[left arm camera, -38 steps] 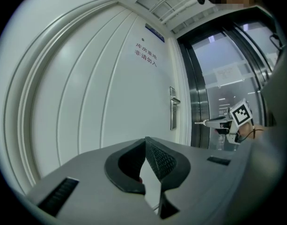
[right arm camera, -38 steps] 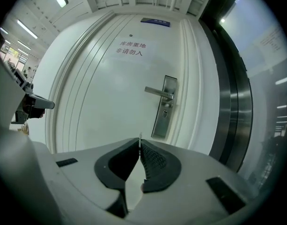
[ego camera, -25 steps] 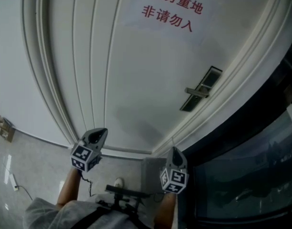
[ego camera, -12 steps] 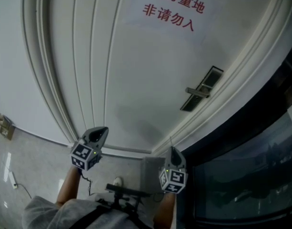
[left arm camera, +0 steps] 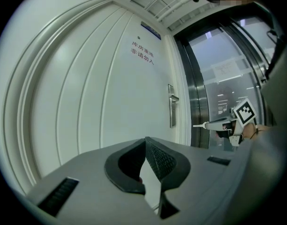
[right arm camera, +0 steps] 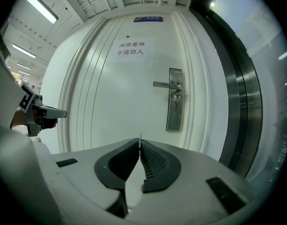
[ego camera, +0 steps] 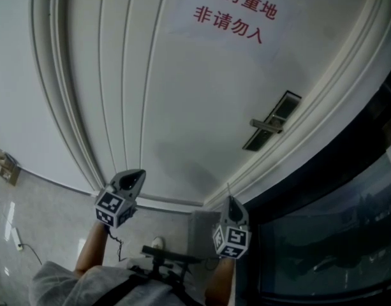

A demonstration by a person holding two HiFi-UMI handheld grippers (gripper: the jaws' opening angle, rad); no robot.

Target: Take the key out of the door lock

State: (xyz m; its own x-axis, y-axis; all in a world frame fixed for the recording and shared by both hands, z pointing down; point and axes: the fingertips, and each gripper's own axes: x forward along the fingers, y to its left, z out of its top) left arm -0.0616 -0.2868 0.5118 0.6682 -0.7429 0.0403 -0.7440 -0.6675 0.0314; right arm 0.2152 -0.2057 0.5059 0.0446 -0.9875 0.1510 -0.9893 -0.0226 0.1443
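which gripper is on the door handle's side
The right gripper: it is on the lever handle's side, by the door frame; the left gripper faces the panel mouldings.

Strip lights [right arm camera: 38, 6] shine above a pale floor [ego camera: 42, 203] and glass panels [ego camera: 323, 234].

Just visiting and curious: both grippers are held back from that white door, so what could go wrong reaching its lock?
The lock plate looks small from here, and any key in it is too tiny to make out, so the right gripper, now shut, could miss it. The lever handle juts out on the same plate and could get bumped.
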